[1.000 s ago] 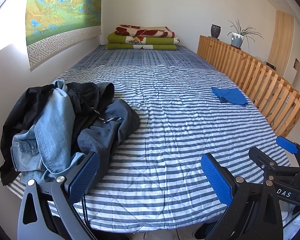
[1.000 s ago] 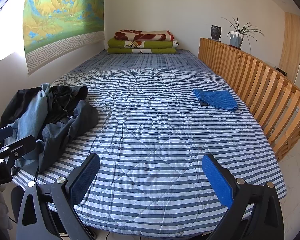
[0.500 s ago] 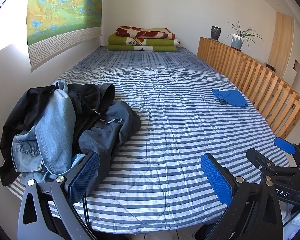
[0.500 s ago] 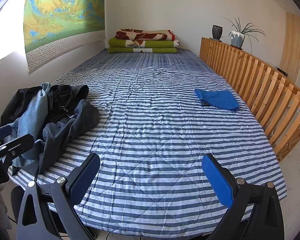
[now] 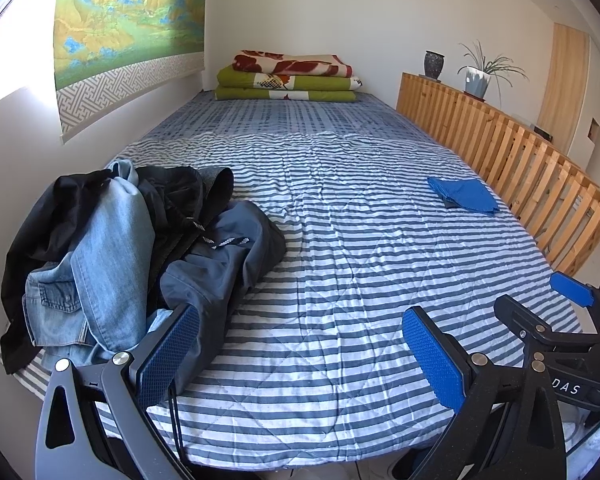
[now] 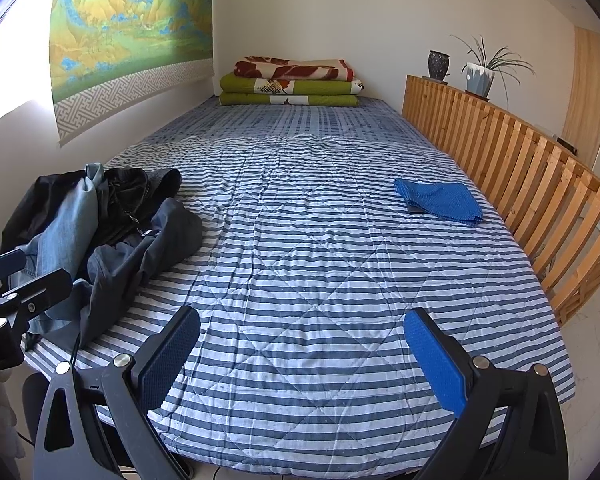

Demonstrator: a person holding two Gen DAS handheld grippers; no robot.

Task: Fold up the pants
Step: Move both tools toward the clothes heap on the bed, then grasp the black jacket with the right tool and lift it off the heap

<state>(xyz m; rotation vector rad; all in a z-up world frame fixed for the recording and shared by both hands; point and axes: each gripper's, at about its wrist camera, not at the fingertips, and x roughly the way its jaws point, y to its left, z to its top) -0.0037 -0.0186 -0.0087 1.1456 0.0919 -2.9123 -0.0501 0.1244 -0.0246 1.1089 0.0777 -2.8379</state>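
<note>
A heap of unfolded pants [image 5: 132, 256] [image 6: 112, 240] lies at the near left of the striped bed [image 5: 360, 240] [image 6: 320, 260]: light blue jeans [image 5: 100, 264], dark navy pants [image 5: 224, 264] and black ones [image 5: 60, 208]. My left gripper [image 5: 300, 352] hovers open over the bed's near edge, its left finger just in front of the heap. My right gripper [image 6: 302, 356] is open too, over bare quilt, to the right of the heap. Each gripper shows at the edge of the other's view. Nothing is held.
A folded blue garment [image 5: 464, 196] [image 6: 440, 200] lies near the right side. Folded blankets [image 5: 288, 80] are stacked at the far end. A wooden slatted rail [image 5: 520, 152] runs along the right, with a vase and plant [image 5: 480, 76]. A wall with a hanging scroll [image 5: 132, 20] bounds the left.
Both views shifted only slightly; the grippers drifted a little and stay open. The clothes have not moved.
</note>
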